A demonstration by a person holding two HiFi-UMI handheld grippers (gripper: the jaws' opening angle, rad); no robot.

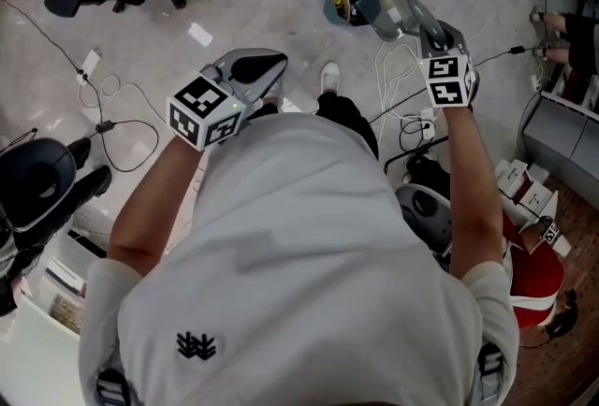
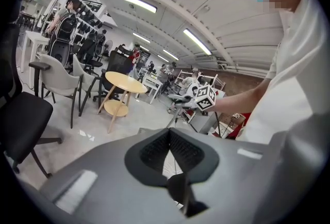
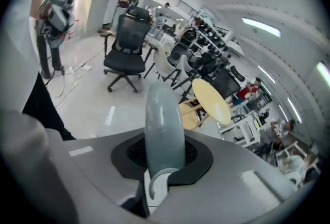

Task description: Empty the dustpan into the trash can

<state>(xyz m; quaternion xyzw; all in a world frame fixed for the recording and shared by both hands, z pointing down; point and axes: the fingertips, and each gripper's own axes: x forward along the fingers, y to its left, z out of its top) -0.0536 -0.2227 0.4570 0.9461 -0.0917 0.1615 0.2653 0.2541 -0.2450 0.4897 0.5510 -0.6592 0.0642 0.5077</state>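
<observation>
Dustpan: clamped in right gripper, held out by what may be trash can, ready for tipping; left gripper closed, empty, idle.

Pale grey-blue dustpan, grey left gripper and right gripper, black-and-white marker cubes, white shirt

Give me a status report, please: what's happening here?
Left hand-held gripper shut, empty. Right hand-held gripper shut on dustpan handle; dustpan beside trash can. Floor cables nearby.
</observation>
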